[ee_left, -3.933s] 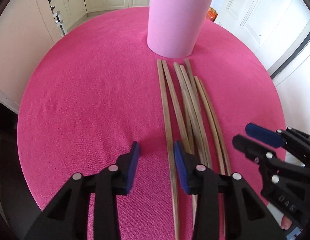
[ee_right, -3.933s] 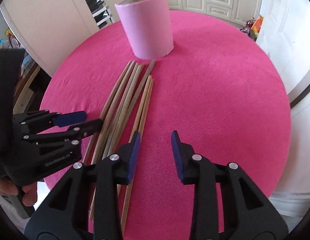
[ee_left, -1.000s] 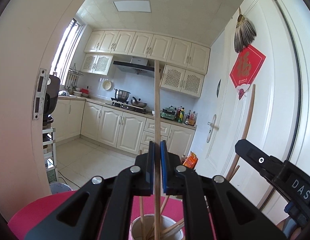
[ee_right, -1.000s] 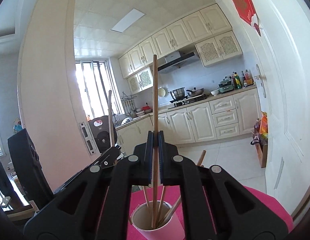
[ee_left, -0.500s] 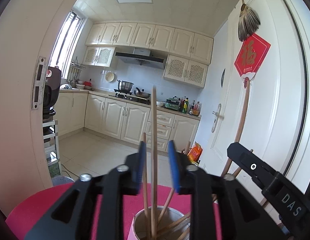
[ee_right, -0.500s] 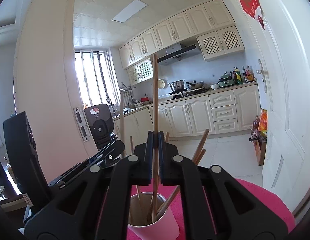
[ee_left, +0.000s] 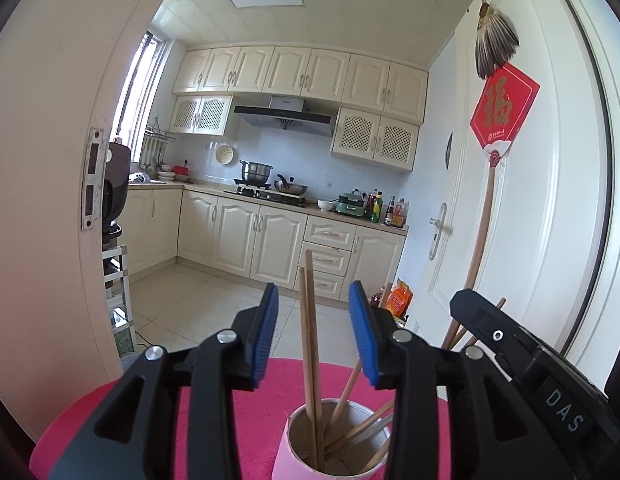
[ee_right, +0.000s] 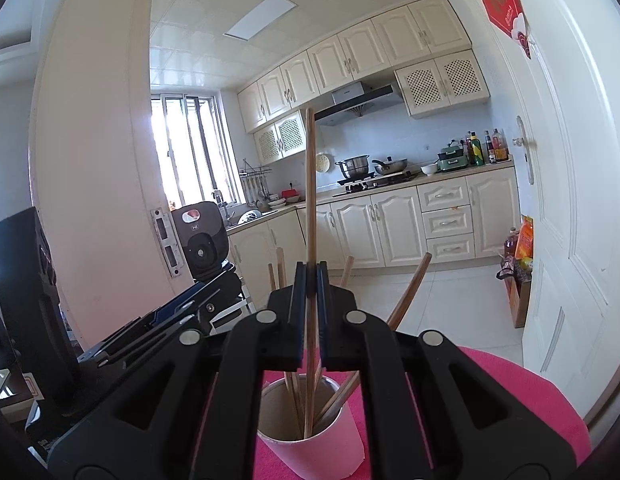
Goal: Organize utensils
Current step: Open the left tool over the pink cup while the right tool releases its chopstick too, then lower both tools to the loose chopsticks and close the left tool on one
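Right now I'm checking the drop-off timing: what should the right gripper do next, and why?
Probably open the right gripper: it is shut on a chopstick whose lower end already sits inside the pink cup. The left gripper is already open.

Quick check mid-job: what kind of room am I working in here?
A home kitchen, most likely. Cream wall cabinets run above a range hood, with a steel pot on the stove beneath. You are at a pink-covered table just outside its doorway.
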`<state>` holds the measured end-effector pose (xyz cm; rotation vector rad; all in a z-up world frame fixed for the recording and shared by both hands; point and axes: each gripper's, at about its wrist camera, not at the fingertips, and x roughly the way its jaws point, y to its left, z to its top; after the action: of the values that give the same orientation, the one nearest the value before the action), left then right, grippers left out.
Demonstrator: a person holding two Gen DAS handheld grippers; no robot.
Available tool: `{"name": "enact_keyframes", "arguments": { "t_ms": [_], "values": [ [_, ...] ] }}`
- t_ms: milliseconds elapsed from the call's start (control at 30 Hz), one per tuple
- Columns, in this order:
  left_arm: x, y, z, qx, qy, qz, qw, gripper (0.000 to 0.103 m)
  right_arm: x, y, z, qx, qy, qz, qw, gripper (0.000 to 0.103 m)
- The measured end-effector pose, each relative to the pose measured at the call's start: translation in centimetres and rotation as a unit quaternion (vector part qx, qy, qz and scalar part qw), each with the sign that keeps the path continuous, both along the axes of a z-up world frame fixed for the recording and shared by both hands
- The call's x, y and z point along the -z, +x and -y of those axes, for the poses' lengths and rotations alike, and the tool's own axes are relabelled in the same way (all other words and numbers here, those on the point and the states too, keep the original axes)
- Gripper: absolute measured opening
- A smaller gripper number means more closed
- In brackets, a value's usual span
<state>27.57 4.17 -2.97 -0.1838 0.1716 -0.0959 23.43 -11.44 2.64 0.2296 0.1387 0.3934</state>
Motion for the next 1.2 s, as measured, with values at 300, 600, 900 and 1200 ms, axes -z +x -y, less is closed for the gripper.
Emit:
{"name": "enact_keyframes", "arguments": {
  "t_ms": [300,600,900,1200],
  "values": [
    [-1.2,-2.0,-0.5,-0.012,0.009,0.001,0.9999,0.048,-0.4,-0.9,0.3,0.018,0.002,-0.007,1.000,0.007],
    [-3.1,-5.8,-0.9,-0.026,0.024,0.012,0.9993,0.053,-2.2,-4.2,1.2,0.037,0.003,0.008,0.999,0.031],
    [-5.2,-10.9,-1.0,-0.030,0.034,0.022,0.9987,0.053,-4.0,-9.1,2.2,0.045,-0.003,0.019,0.999,0.031],
    [-5.2,-15.2,0.1,-0.020,0.053,-0.003,0.9984,0.060,-3.7,-13.5,2.9,0.048,-0.018,-0.003,0.999,0.043]
  ]
}}
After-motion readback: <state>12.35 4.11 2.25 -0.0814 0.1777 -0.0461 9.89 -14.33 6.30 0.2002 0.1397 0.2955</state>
